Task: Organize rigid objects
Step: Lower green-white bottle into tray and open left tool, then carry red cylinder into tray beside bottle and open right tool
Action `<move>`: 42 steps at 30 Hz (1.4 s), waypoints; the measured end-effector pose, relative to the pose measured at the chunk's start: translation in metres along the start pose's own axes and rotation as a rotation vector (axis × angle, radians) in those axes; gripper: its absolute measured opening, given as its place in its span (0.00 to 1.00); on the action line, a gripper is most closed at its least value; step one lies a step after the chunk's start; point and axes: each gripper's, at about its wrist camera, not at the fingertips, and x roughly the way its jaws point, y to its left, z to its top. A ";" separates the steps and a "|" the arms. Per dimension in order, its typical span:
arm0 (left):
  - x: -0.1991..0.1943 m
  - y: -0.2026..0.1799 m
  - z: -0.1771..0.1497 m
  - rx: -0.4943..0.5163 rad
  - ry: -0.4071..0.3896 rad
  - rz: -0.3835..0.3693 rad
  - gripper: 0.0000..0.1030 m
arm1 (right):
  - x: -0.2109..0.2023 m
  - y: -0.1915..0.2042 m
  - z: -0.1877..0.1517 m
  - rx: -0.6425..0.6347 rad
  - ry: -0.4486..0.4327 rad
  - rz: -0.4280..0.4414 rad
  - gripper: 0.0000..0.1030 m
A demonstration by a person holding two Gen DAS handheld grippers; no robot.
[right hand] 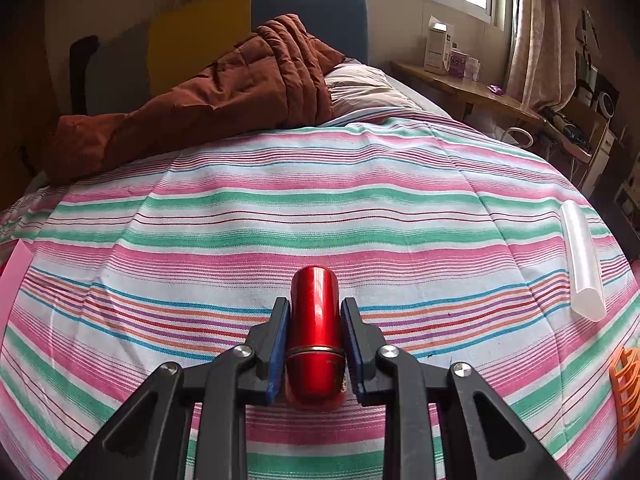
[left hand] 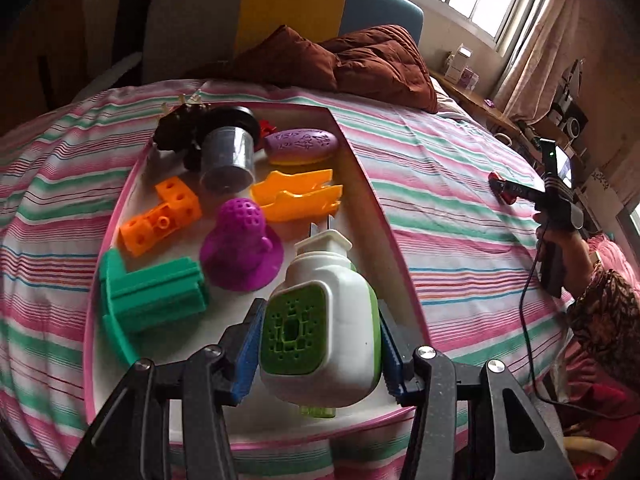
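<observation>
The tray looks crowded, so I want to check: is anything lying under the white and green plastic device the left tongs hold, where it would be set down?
Nothing visible does. The white and green plastic device hangs over a bare strip of the pink-rimmed white tray; the purple perforated cone and green ribbed block lie to its left, apart from it.

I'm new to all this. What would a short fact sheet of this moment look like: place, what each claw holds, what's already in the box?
place: bed with striped sheet
left gripper: shut on white and green plug-in device, over the tray
right gripper: shut on red cylinder, over the sheet
pink-rimmed tray: orange block, purple dome, green part, clear cup
loose on sheet: clear tube
</observation>
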 end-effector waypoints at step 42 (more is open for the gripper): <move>-0.082 0.014 -0.024 -0.115 -0.243 0.409 1.00 | -0.132 0.192 -0.061 -0.077 0.075 0.610 0.24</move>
